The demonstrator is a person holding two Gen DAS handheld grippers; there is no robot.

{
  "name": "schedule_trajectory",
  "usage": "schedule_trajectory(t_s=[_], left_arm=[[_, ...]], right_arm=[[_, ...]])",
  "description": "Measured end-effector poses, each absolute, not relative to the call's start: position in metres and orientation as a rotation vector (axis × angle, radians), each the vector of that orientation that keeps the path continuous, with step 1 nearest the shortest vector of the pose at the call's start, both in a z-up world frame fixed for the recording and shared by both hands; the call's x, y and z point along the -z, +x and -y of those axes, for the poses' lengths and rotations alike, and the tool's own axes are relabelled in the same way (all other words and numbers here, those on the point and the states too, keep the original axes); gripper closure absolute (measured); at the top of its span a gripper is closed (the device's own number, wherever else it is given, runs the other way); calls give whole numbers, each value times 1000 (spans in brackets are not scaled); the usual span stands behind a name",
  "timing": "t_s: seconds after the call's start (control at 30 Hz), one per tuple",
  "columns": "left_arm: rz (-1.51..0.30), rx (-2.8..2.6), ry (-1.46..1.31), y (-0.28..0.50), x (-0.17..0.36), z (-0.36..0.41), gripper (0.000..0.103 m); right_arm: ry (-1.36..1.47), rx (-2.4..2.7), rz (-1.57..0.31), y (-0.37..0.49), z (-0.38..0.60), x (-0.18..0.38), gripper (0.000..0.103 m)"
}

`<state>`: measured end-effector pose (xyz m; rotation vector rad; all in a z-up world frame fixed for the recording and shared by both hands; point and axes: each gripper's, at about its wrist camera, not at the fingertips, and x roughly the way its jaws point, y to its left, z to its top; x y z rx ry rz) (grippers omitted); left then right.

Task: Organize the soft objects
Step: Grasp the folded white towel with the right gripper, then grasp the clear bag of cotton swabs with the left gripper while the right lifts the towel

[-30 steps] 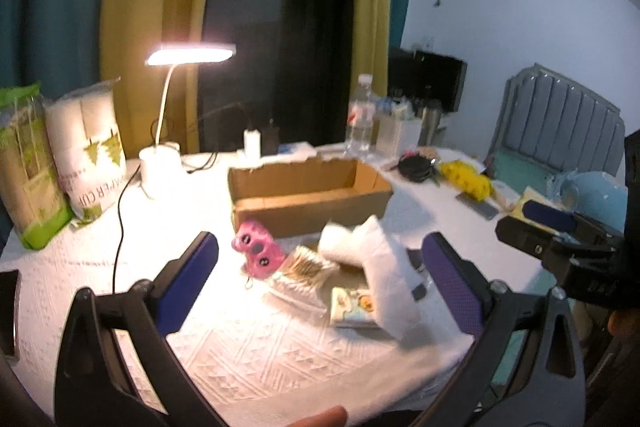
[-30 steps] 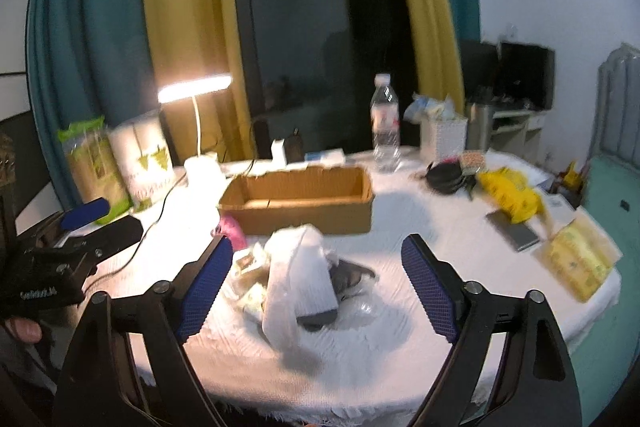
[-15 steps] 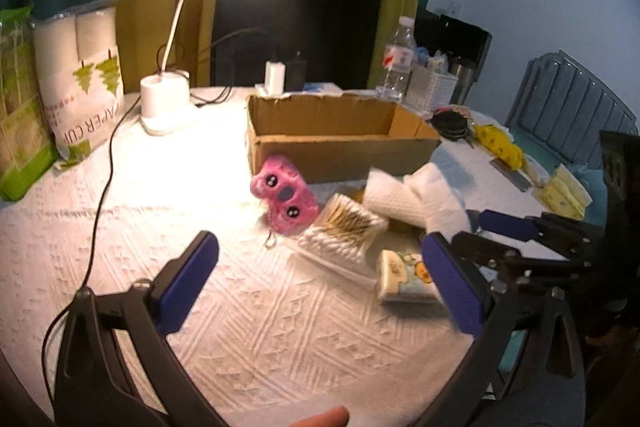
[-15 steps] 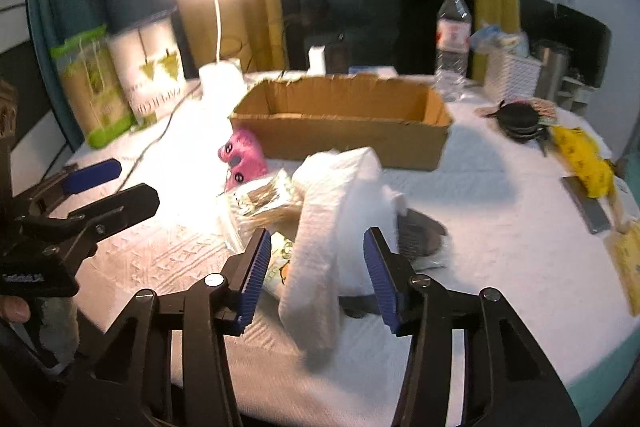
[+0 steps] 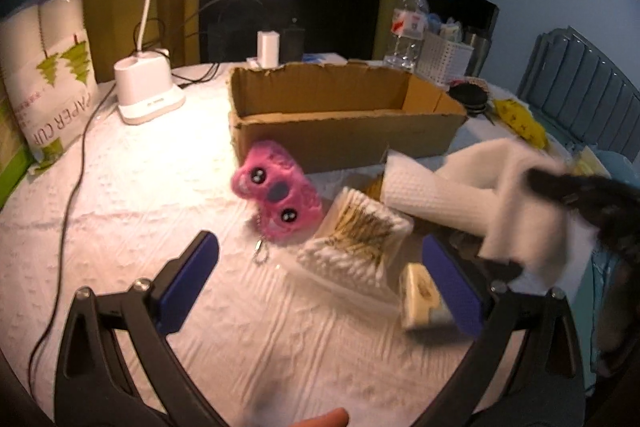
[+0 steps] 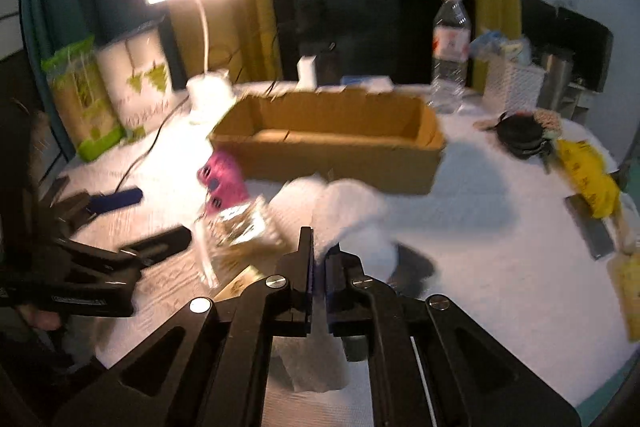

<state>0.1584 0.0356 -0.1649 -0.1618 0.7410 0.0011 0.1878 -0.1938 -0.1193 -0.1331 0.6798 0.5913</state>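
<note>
white cloth (image 6: 352,205) | pinched in your closed right hand-held gripper (image 6: 318,259), jaws just shut | next: lift it forward into cardboard box (image 6: 332,147) | left hand-held gripper (image 5: 320,267) open, empty

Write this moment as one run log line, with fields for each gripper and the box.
right gripper: shut on white towel | left gripper: open, holds nothing | cardboard box: nothing visible inside

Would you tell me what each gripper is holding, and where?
The right gripper pinches the white paper towel at its near edge; the left gripper holds nothing.
</note>
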Motion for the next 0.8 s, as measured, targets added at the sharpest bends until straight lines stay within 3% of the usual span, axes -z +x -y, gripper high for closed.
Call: schedule_trajectory(t_s=[0.37,0.4,0.43,0.53,0.63,0.8], left_arm=[[-871,35,-52,199,196,-8,1],[-873,36,-36,200,196,-4,6],[-877,41,-25,202,196,-2,21],[-890,64,-12,204,196,6,42],[-894,71,-3,203,192,11,48],[-867,80,-4,188,172,8,49]], right_arm=[[-37,-546,-592,204,261,106,97],[-31,-543,-592,206,266,107,97],[-26,-540,-591,208,270,108,97],[-15,-535,-585,209,279,108,97],[-8,-534,-572,208,285,105,97],[-1,-535,-555,209,291,98,97]])
